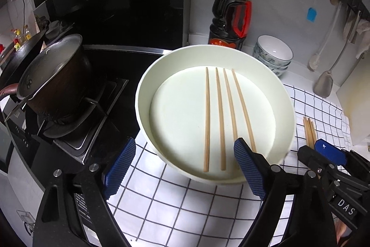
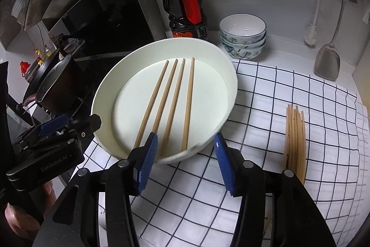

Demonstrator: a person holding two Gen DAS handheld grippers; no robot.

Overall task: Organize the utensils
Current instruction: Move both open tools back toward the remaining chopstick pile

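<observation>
Hovering low at the bottom of the left wrist view, the left tool [image 1: 183, 162] has its blue pads spread wide with nothing between them, poised over the near rim of the white bowl [image 1: 148, 75]. At the bottom of the right wrist view, the right tool [image 2: 183, 162] is likewise released and empty, near the bowl's front edge. Both sit above the checked cloth [image 2: 266, 122] on the counter. Four chopsticks [image 2: 172, 103] lie side by side inside the bowl, fanned slightly. At right of that frame, a bundle of loose chopsticks [image 2: 296, 140] rests on the cloth. Farther back, in the upper centre, stand a soy sauce bottle [image 2: 185, 8] and stacked bowls [image 2: 242, 36].
</observation>
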